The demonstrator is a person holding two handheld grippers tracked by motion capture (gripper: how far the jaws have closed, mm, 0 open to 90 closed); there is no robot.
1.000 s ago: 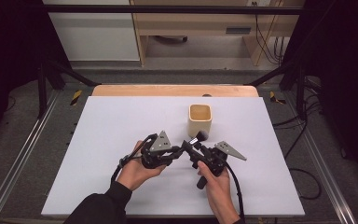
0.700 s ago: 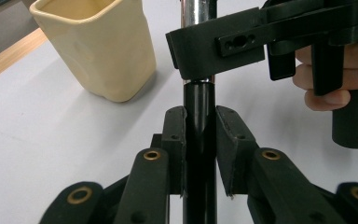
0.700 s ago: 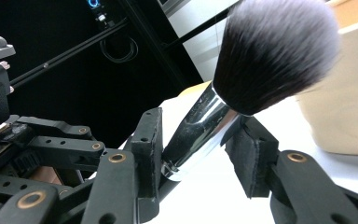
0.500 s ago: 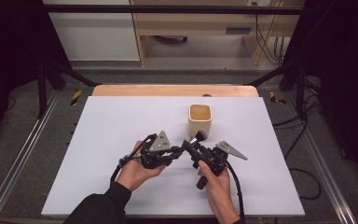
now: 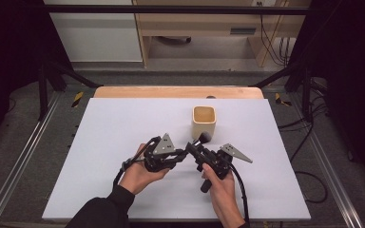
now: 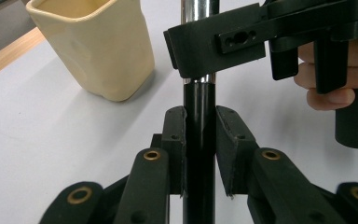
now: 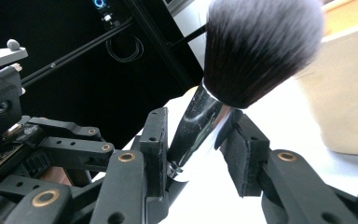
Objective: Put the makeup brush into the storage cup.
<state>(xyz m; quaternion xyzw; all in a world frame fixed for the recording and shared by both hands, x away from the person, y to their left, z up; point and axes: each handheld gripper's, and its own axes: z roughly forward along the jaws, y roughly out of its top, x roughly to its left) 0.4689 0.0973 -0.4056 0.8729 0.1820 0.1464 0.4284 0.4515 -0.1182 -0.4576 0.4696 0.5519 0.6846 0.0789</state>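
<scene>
1. Jaws first: the left gripper (image 6: pixel 200 140) is clamped on the black handle of a makeup brush (image 7: pixel 242 70), while the right gripper (image 7: pixel 198 140) has its jaws closed round the shiny metal ferrule just under the bristles.
2. In the high view the brush (image 5: pixel 202 140) sits between the two grippers over the white table (image 5: pixel 123 123), its head just beside the cream cup (image 5: pixel 204 121).
3. What could go wrong: that ferrule looks slick and tapered, so it could probably slip or twist if one gripper lets go carelessly. Swinging the head sideways might also nudge the cup.
4. Looks-wise: fluffy dark bristles with paler tips, chrome collar, matte black stem, held upright-ish and tilted.
</scene>
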